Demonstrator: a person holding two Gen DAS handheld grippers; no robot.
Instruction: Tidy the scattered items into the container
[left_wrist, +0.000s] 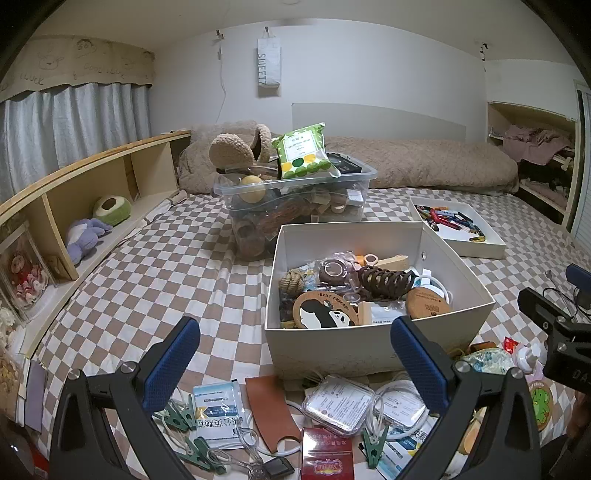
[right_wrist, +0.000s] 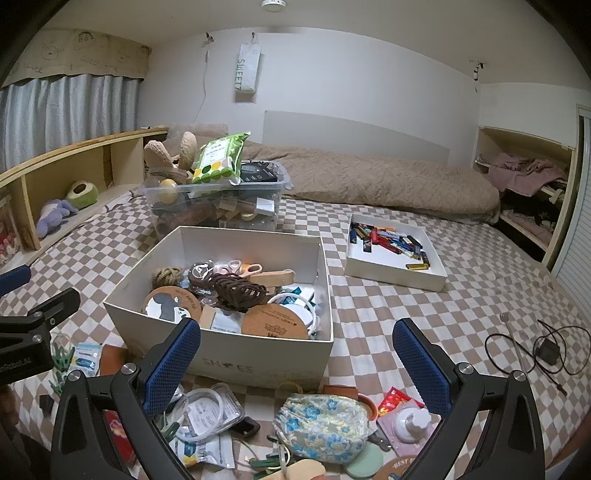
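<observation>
Left tool held wide open above scattered clutter on bed; white box seen just beyond.

Three boxes, two cork coasters

"SHOES" on white box, "SWEET" on hanging bag, "BEST FRIEND" on panda coaster

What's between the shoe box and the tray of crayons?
Nothing but bare checkered sheet between the shoe box and the crayon tray; the right wrist view shows it best.
</observation>
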